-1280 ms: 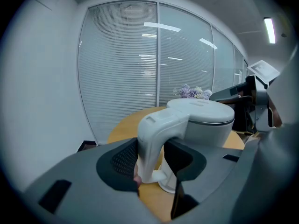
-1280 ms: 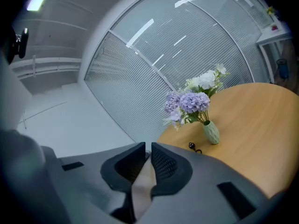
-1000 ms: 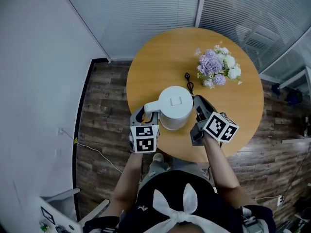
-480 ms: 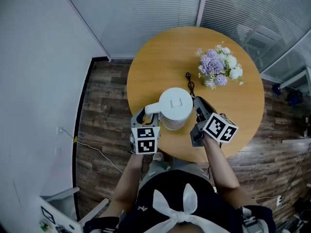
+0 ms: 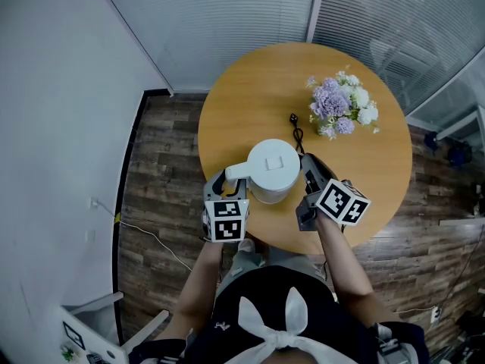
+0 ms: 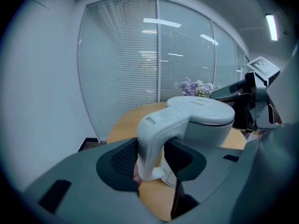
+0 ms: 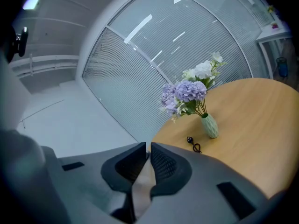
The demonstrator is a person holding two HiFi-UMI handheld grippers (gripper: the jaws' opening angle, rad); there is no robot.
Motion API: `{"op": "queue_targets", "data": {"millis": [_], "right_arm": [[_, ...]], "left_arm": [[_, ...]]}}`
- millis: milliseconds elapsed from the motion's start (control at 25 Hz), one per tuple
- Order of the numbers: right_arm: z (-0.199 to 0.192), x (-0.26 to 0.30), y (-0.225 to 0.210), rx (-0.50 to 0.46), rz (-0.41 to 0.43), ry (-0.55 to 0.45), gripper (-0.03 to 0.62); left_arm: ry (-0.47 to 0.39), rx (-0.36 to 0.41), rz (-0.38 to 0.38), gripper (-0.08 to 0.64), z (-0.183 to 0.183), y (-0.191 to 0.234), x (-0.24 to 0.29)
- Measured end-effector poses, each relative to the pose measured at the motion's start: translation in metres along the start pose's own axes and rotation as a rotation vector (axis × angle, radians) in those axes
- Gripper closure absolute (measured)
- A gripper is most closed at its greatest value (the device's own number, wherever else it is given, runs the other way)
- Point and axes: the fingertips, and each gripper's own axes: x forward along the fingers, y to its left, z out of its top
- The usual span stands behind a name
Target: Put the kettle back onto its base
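A white electric kettle (image 5: pixel 273 169) stands near the front edge of the round wooden table (image 5: pixel 242 89). Its base is hidden beneath it, so I cannot tell whether the kettle rests on it. My left gripper (image 5: pixel 229 177) is shut on the kettle's handle (image 6: pixel 154 139), which fills the gap between the two dark pads. The kettle body (image 6: pixel 205 120) rises just beyond the jaws. My right gripper (image 5: pixel 305 161) sits close beside the kettle's right side. In the right gripper view its jaws (image 7: pixel 147 148) stand almost together with nothing clearly held.
A bunch of purple and white flowers (image 5: pixel 341 105) in a small green vase (image 7: pixel 210 125) stands at the table's far right. A black cord with its plug (image 5: pixel 295 127) lies between the flowers and the kettle. Blinds and glass walls surround the table.
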Motion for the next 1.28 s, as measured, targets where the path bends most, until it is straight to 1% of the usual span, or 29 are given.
{"op": "queue_targets", "data": {"millis": [160,520,720,880,1080,1280], "right_arm": [[-0.005,0.000,-0.003,0.003,-0.006,0.011,0.551],[-0.010,-0.003,0.000,0.006,-0.001,0.012,0.551],[-0.012,-0.004,-0.001,-0.013,-0.001,-0.004,0.551],[-0.013,-0.004,0.000,-0.044,0.011,-0.010,0.549],[-0.016,-0.010,0.000,-0.146,0.020,-0.023,0.549],[-0.016,-0.010,0.000,-0.162,0.036,-0.038,0.549]], "left_arm": [[0.015,0.006,0.003,0.371,-0.005,0.001,0.000],[0.014,0.013,0.004,0.371,-0.009,0.000,-0.005],[0.014,0.018,0.039,0.373,-0.011,0.002,-0.002],[-0.002,0.018,0.051,0.374,-0.014,0.001,-0.001],[-0.001,0.032,0.073,0.387,-0.020,0.001,0.001],[-0.009,0.020,0.077,0.388,-0.021,0.001,0.002]]}}
